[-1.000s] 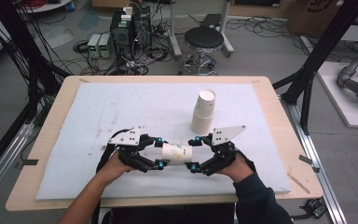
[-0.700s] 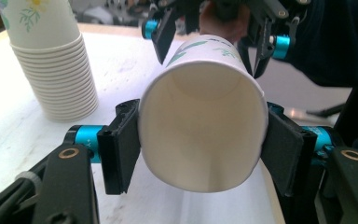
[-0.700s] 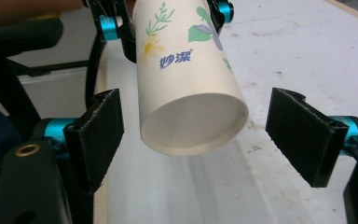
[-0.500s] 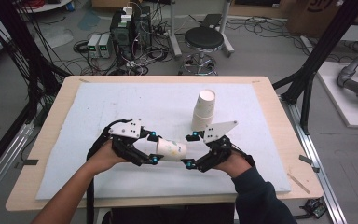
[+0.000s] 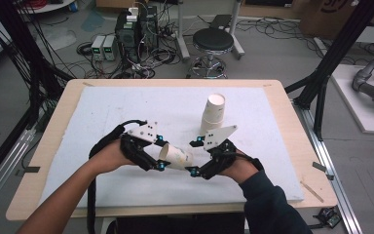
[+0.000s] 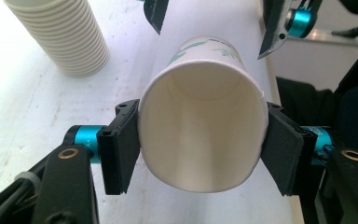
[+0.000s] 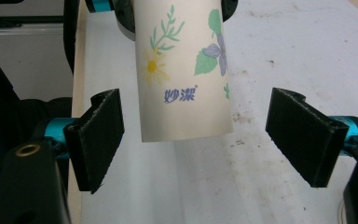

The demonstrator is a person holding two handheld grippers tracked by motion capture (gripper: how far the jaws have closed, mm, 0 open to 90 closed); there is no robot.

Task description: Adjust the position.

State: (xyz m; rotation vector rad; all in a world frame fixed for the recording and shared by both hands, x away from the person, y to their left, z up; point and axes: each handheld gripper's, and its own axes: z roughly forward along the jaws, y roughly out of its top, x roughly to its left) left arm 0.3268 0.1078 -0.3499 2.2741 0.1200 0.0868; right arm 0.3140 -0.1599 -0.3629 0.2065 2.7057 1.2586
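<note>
The paper cup (image 6: 203, 126) is now lifted off the white mat (image 5: 102, 107); one second ago it lay low on it. The left gripper (image 5: 160, 154) squeezes the cup near its rim, pads on both sides. The right gripper (image 7: 209, 140) stands open around the cup's bottom end, both pads apart from it. I judge the cup was pulled free and goes next to the stack of cups (image 5: 213, 113), which stands just behind the right gripper. Beyond the wooden table (image 5: 58, 117) are a stool (image 5: 213, 41) and cables (image 5: 39, 73).
</note>
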